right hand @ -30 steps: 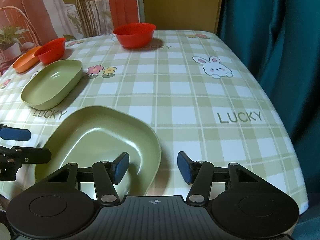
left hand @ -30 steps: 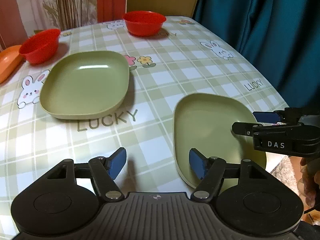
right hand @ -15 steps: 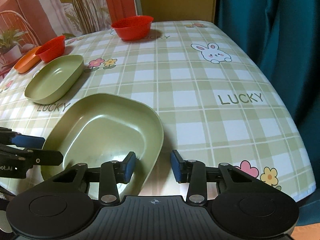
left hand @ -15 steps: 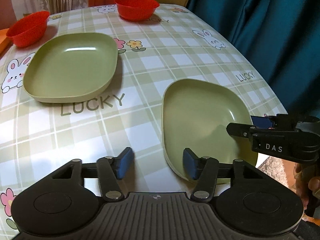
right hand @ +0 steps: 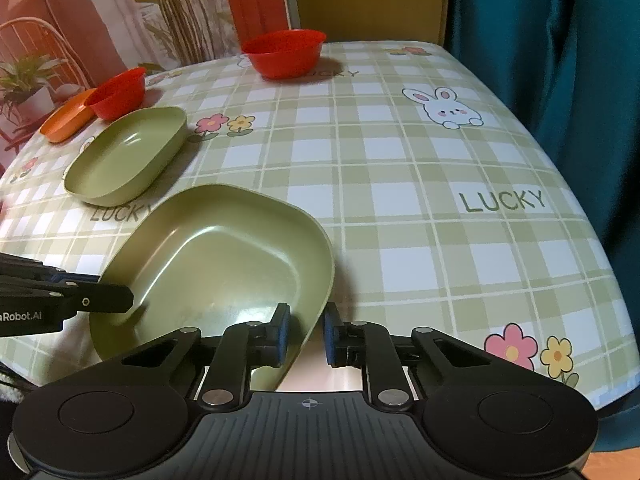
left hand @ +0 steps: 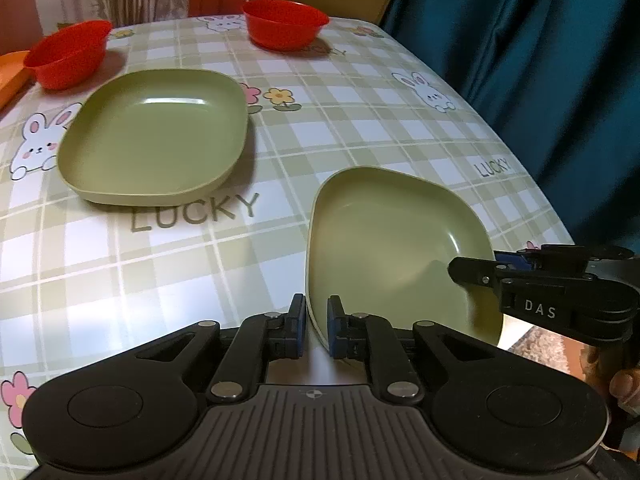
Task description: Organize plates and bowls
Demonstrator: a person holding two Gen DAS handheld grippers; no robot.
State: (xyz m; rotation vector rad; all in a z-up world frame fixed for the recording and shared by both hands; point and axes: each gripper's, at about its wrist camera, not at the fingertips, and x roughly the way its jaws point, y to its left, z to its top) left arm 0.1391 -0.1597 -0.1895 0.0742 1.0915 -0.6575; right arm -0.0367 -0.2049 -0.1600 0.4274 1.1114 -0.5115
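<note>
A green plate [left hand: 388, 248] lies at the table's near edge, also in the right wrist view [right hand: 216, 264]. My left gripper [left hand: 315, 326] is shut on its near-left rim. My right gripper [right hand: 306, 334] is shut on its right rim. Each gripper shows in the other's view: the right gripper [left hand: 480, 270] and the left gripper [right hand: 96, 300]. A second green plate [left hand: 154, 136] lies further back to the left, also in the right wrist view [right hand: 126, 156]. Two red bowls [left hand: 68, 54] [left hand: 284, 22] and an orange dish [right hand: 64, 118] stand at the back.
The table has a checked green cloth [right hand: 400, 168] with rabbits and flowers. A teal curtain [left hand: 540, 60] hangs close along the right side. The table's near edge [right hand: 580, 392] runs just in front of the grippers.
Both grippers have closed from open onto the near plate's rim, the left on the left side and the right on the right side. The plate's near edge looks slightly lifted.
</note>
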